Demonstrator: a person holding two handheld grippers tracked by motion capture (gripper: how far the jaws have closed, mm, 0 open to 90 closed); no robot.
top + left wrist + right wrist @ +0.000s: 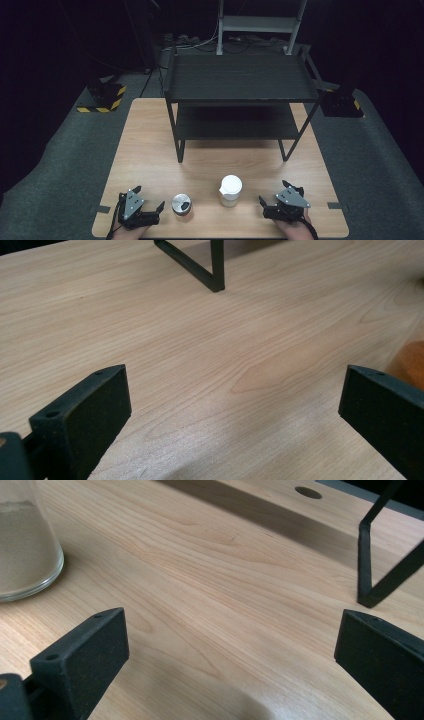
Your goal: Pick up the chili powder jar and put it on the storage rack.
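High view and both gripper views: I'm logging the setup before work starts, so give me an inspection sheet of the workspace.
Surface: wooden table, bare wood between the items.
Job's things: white-lidded glass jar upright; small metal-lidded jar to its left.
Clutter: nothing seen.
Grippers: left gripper and right gripper open, empty, at the near edge.
Cables: bundle on the floor behind.
Surroundings: black two-tier shelf, empty; dark room.

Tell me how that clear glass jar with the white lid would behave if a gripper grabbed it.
The clear glass jar with the white lid looks smooth and curved, so the pads may slip. It holds pale powder, seen in the right gripper view, so it is probably fairly heavy. It stands upright on a wide base, so it is unlikely to tip.
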